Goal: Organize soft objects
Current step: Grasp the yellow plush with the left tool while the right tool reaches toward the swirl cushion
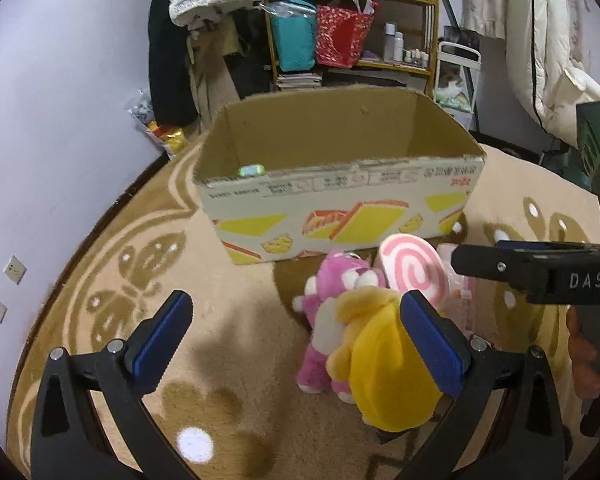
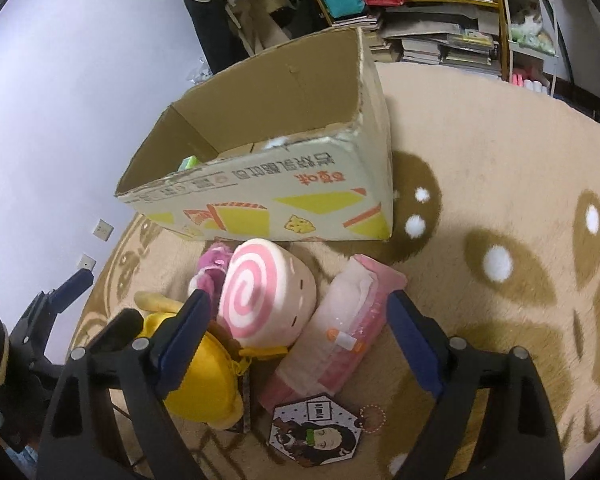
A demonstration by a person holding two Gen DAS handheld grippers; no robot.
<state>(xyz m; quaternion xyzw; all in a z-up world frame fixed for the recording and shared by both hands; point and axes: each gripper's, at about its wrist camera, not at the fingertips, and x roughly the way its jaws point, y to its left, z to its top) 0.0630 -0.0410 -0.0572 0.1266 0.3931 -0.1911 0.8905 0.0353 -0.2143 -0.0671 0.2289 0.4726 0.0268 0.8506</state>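
Both grippers hang over a beige carpet [image 2: 480, 128] with brown flower shapes, and a small heap of soft toys lies on it in front of a cardboard box [image 1: 340, 216].

The left gripper [image 1: 296, 332] has its fingers spread wide and they hold nothing. The yellow plush [image 1: 384, 364] lies against the inner side of its right finger [image 1: 432, 344], while the left finger stands well apart from any toy, over bare carpet. A pink bear plush [image 1: 332, 312] lies just beside the yellow one, on its left, touching it.

The right gripper [image 2: 300, 336] is also wide open and grips nothing. Between its two fingers I see the round pink swirl cushion [image 2: 260, 292] and, to the right of it, a pink and white packet [image 2: 336, 332]; the two touch each other. The packet's right edge is near the right finger [image 2: 416, 344], but I cannot tell if they touch. The yellow plush [image 2: 200, 380] is partly under the left finger.

The heap lies just beside the front wall of the box, which is open on top. A flat hexagonal card [image 2: 312, 432] with a cartoon face lies on the carpet, touching the packet's near end.
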